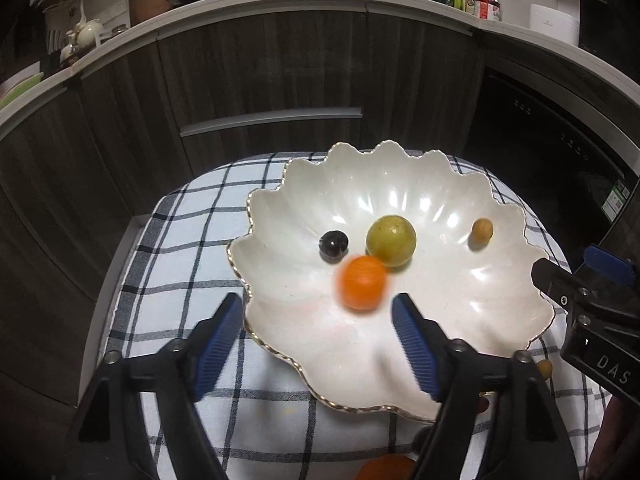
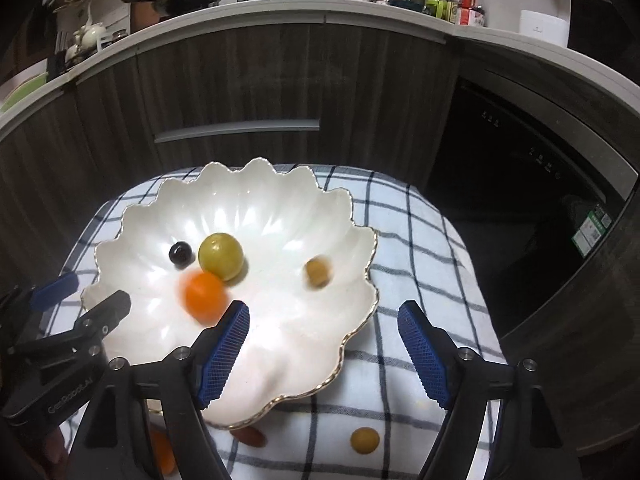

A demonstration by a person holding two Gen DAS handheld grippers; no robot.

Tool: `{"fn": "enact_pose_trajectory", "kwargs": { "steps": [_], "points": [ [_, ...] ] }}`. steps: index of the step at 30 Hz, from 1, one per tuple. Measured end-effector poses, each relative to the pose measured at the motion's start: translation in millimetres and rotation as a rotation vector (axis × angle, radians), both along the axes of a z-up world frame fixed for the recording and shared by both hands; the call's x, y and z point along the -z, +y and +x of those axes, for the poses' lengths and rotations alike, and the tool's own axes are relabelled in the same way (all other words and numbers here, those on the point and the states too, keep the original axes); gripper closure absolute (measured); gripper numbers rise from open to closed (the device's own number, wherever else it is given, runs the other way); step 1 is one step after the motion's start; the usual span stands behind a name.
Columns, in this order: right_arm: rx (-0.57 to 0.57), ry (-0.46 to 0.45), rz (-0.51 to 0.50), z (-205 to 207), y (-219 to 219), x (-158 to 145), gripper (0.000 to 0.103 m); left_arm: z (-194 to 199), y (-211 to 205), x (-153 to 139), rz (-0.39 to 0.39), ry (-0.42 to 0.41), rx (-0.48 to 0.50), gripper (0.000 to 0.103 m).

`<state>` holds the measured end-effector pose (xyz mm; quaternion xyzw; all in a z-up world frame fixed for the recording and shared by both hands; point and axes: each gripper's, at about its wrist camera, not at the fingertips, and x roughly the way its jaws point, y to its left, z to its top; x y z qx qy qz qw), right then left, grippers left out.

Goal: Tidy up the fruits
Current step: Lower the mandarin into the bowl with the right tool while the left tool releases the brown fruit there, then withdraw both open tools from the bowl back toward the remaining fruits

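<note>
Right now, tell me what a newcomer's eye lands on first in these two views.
The white scalloped dish with a gold rim dominates, sitting on a checked cloth. Inside it, a blurred orange fruit sits near the middle against a yellow-green fruit, a dark cherry to their left and a small tan fruit to the right. Both pairs of blue-padded jaws stand open and empty at the dish's near edge.

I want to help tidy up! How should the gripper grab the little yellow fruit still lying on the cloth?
The yellow fruit is small and round, alone on the flat cloth, near the bowl. Probably best to come from straight above with the right gripper, one pad on each side of its widest middle, so it cannot roll away.
</note>
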<state>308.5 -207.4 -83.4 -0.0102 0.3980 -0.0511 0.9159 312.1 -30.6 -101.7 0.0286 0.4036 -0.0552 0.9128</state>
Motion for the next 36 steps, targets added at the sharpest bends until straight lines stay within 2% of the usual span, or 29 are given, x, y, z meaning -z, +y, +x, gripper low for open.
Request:
{"fn": "enact_pose_trajectory", "kwargs": {
  "steps": [8,36],
  "points": [
    [0.011,0.002,0.011,-2.7,-3.2,-1.2,0.025,-2.9,2.2,-5.0,0.0,-0.012,-0.007,0.017],
    [0.015,-0.019,0.014,-24.5,-3.5,-13.5,0.025,-31.7,7.3,-19.7,0.003,-0.048,-0.008,0.017]
  ]
}}
